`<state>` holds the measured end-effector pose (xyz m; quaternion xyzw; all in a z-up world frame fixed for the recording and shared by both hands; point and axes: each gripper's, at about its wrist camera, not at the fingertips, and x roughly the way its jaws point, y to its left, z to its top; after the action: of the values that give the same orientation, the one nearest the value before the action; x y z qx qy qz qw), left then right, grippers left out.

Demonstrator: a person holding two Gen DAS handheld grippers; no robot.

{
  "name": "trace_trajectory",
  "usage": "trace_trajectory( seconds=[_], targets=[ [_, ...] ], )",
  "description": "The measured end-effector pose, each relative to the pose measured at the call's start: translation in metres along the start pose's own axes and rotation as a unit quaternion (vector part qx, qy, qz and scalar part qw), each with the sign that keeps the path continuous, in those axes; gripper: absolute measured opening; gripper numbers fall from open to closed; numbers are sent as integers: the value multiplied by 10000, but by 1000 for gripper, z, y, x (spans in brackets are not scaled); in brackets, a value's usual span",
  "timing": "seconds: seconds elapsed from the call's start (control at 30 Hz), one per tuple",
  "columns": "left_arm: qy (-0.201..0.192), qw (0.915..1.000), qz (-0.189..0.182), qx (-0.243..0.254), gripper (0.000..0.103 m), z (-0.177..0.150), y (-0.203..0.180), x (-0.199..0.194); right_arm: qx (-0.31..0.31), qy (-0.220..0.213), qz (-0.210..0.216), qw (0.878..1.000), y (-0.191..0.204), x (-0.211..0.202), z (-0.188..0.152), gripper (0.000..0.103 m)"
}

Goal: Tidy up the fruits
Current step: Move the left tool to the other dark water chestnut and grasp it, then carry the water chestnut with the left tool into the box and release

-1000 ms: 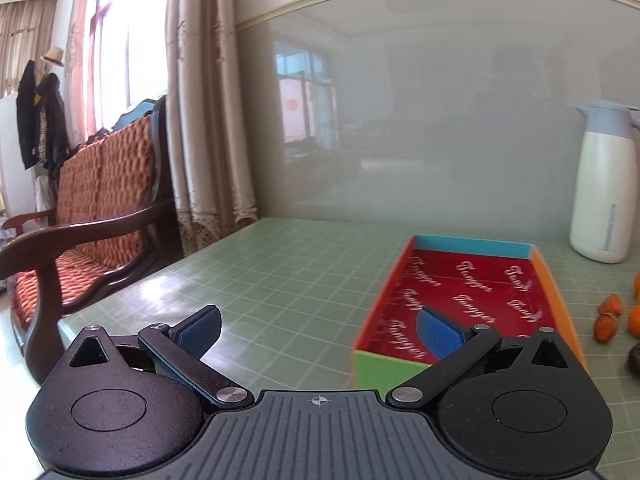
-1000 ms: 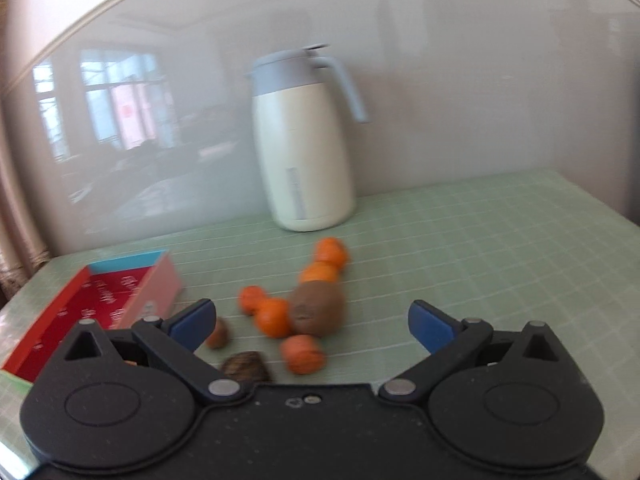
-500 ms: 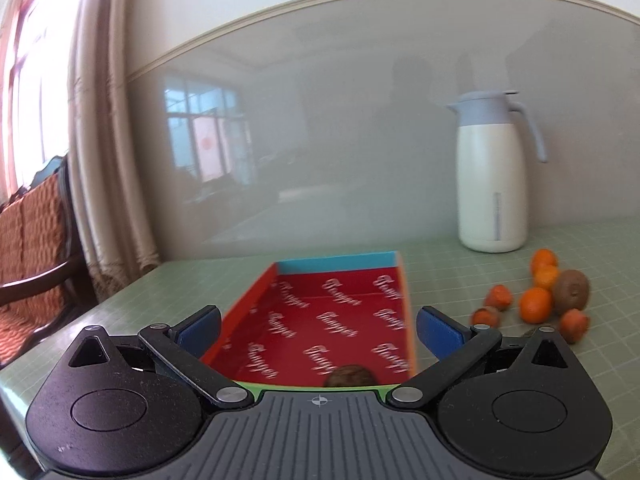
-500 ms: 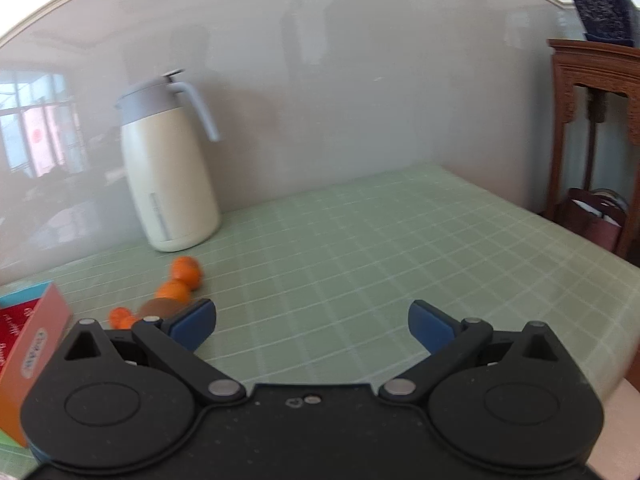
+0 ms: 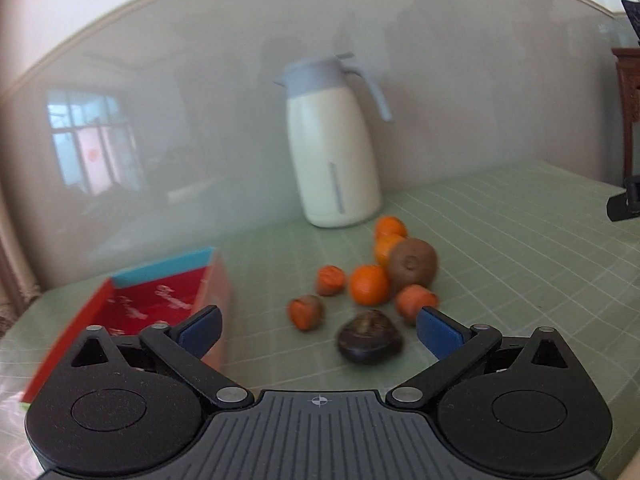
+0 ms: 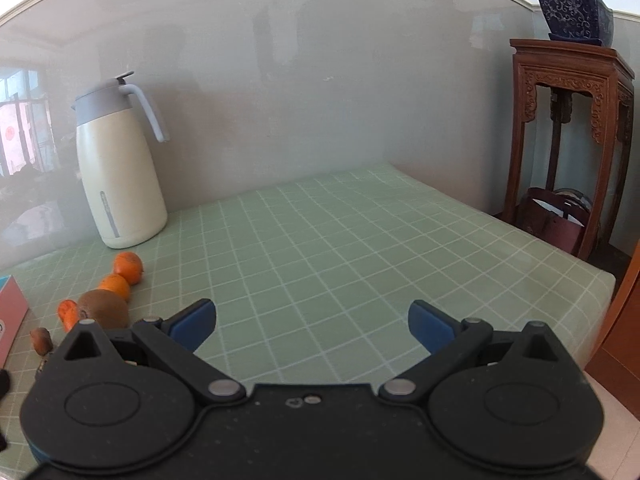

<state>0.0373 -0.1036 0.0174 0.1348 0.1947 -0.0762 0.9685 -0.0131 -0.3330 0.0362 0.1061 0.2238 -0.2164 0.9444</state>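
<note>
A pile of fruit lies on the green checked table: a brown kiwi [image 5: 412, 262], several small oranges [image 5: 368, 284], small red-orange fruits [image 5: 415, 299] and a dark chestnut-like fruit [image 5: 369, 337]. A red box [image 5: 132, 304] with a blue end wall stands to their left. My left gripper [image 5: 318, 330] is open and empty, just short of the dark fruit, which lies ahead between the fingers. My right gripper [image 6: 312, 322] is open and empty over bare table. The kiwi [image 6: 103, 312] and oranges [image 6: 128, 267] lie at its left.
A cream thermos jug [image 5: 334, 152] with a grey lid stands behind the fruit by the wall; it also shows in the right wrist view [image 6: 118, 168]. A carved wooden stand [image 6: 568, 140] with a blue pot is beyond the table's right edge.
My left gripper swung right from over the red box toward the fruit pile. My right gripper swung right, away from the fruit, toward the table's right side. Both stayed open.
</note>
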Motion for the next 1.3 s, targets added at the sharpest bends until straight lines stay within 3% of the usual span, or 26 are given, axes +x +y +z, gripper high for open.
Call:
trace_trajectory(
  seconds=[0.13,0.17,0.2,0.4,0.47,0.57,0.97,1.13,1.3],
  targets=[
    [374,9988,-253,-172,102,1,-11,24,126,-13,-14,9999,-9,-1,1,103],
    [435,9985,-274,-211,98,1,-12,29,148,-30,-16,9999,-11,-2,2,103],
    [497,9980,-306,-228,87,1,-13,33,175,-51,-15,9998,-13,-2,2,103],
    [1068,9912,-625,-480,64,-4,-14,62,248,-117,-19,9996,-18,-5,3,103],
    [1082,9903,-672,-557,62,-5,-14,64,242,-134,-21,9996,-19,-5,4,103],
    [1075,9901,-677,-603,49,-5,-14,65,253,-148,-39,9996,-20,-6,4,103],
    [980,9904,-680,-699,49,-5,-9,58,201,-156,-29,9997,-17,-7,4,103],
    [693,9934,-621,-665,49,1,-3,44,213,-116,-13,9997,-16,-6,4,103],
    [271,9969,-278,-691,49,8,15,26,136,-122,19,9998,-9,-5,4,103]
  ],
)
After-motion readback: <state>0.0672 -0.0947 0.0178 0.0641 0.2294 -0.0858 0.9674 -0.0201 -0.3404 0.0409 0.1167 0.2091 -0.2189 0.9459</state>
